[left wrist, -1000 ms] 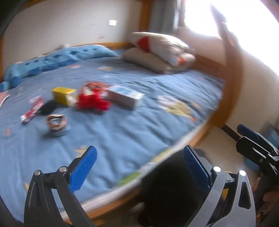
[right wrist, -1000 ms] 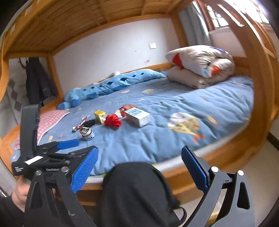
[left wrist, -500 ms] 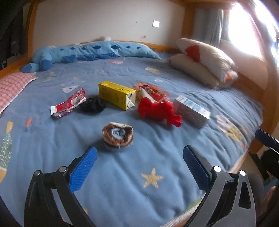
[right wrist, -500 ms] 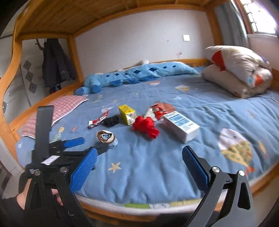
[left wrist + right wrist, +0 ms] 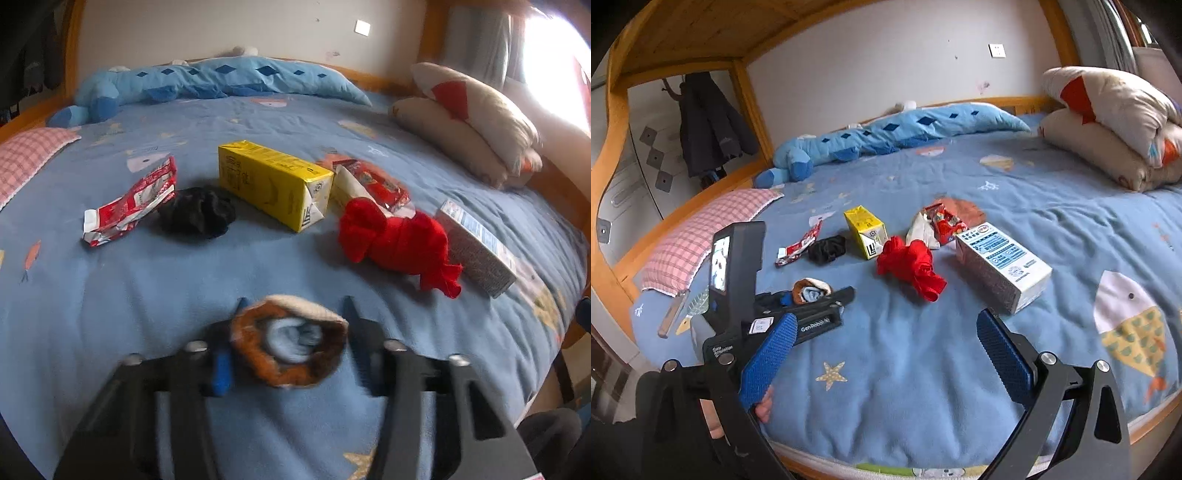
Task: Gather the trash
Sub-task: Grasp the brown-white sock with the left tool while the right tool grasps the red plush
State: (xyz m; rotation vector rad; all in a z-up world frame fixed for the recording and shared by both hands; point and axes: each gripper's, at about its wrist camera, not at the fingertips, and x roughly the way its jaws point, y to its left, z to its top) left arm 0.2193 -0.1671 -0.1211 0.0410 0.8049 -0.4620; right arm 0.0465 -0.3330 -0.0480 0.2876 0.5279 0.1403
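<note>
On the blue bed sheet lie a rolled brown-and-blue sock ball, a black cloth wad, a red-white wrapper, a yellow carton, a red cloth, a red snack bag and a white-blue box. My left gripper has its fingers closed against both sides of the sock ball, seen also in the right wrist view. My right gripper is open and empty above the bed's near edge, short of the box.
A blue plush crocodile lies along the far wall. Folded quilts sit at the right, a pink checked pillow at the left. The wooden bed frame rises at the left; a dark coat hangs behind.
Both grippers moved from beside the bed to over it. My left gripper went down to the sock ball and closed from wide open onto it. My right gripper stays open.
</note>
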